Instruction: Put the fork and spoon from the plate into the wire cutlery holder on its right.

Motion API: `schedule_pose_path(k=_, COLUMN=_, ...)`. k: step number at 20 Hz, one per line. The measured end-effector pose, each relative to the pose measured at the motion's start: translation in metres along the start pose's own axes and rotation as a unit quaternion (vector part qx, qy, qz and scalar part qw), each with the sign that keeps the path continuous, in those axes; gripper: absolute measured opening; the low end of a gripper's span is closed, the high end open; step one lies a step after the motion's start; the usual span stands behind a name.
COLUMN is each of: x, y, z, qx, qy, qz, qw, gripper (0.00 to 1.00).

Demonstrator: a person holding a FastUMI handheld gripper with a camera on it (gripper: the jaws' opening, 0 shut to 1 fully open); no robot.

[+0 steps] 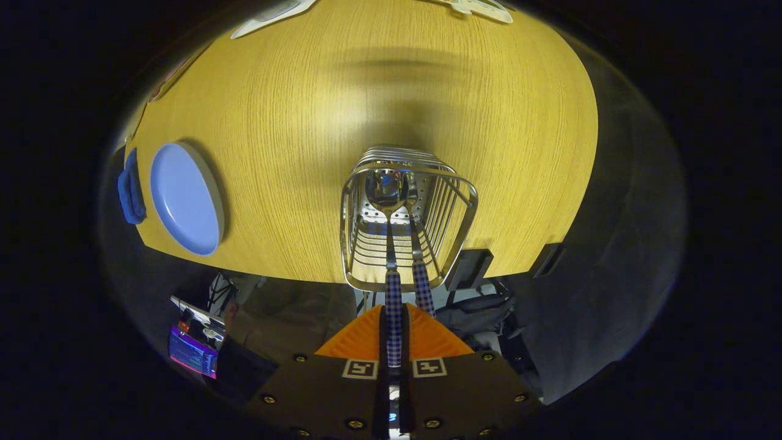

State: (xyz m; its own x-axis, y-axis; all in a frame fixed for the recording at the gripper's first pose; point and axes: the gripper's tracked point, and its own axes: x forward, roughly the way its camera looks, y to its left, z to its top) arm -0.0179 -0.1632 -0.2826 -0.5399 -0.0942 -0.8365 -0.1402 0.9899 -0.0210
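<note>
Inside wire holder (408,220): spoon (387,192), handle clamped in gripper (394,330) jaws.

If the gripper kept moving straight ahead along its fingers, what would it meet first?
Probably the wire cutlery holder: the gripper, shut on the spoon, points into its open top, beside another checked-handled utensil. Depth is unclear.

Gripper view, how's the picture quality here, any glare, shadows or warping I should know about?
Gripper view: fisheye warp bows the wooden table into a dome; soft dark shadows fall on it beyond the wire cutlery holder; the spoon bowl and the holder's wires show bright reflections; the blue plate is sharp but squeezed. The gripper is shut on the spoon's checked handle, which is in focus.
</note>
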Motion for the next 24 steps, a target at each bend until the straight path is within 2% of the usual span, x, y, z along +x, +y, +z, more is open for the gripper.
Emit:
schedule_pose_path(k=1, x=0.002, y=0.007, z=0.004, qx=0.002, qy=-0.007, qz=0.0, qw=1.0, gripper=0.09)
schedule_pose_path(k=5, x=0.003, y=0.009, z=0.0, qx=0.01, qy=-0.023, qz=0.007, qw=1.0, gripper=0.11)
schedule_pose_path(k=8, x=-0.002, y=0.012, z=-0.005, qx=0.006, qy=-0.032, qz=0.013, qw=0.999, gripper=0.17)
schedule_pose_path(k=9, x=-0.008, y=0.012, z=-0.005, qx=0.005, qy=-0.04, qz=0.01, qw=0.999, gripper=0.28)
schedule_pose_path(k=12, x=-0.022, y=0.018, z=-0.01, qx=0.005, qy=-0.076, qz=0.007, qw=0.997, gripper=0.28)
schedule_pose_path(k=13, x=-0.03, y=0.02, z=-0.011, qx=0.002, qy=-0.089, qz=0.006, qw=0.996, gripper=0.46)
schedule_pose_path(k=14, x=-0.033, y=0.019, z=-0.015, qx=0.001, qy=-0.102, qz=0.004, qw=0.995, gripper=0.57)
schedule_pose_path(k=15, x=-0.035, y=0.022, z=-0.015, qx=0.003, qy=-0.116, qz=0.008, qw=0.993, gripper=0.76)
schedule_pose_path(k=17, x=-0.033, y=0.022, z=-0.022, qx=0.01, qy=-0.154, qz=-0.006, qw=0.988, gripper=0.83)
schedule_pose_path(k=18, x=-0.038, y=0.019, z=-0.022, qx=0.008, qy=-0.184, qz=-0.018, qw=0.983, gripper=0.88)
schedule_pose_path(k=20, x=-0.052, y=0.021, z=-0.01, qx=0.019, qy=-0.273, qz=-0.028, qw=0.961, gripper=0.97)
schedule_pose_path(k=24, x=-0.079, y=0.056, z=-0.009, qx=0.058, qy=-0.426, qz=0.022, qw=0.903, gripper=0.98)
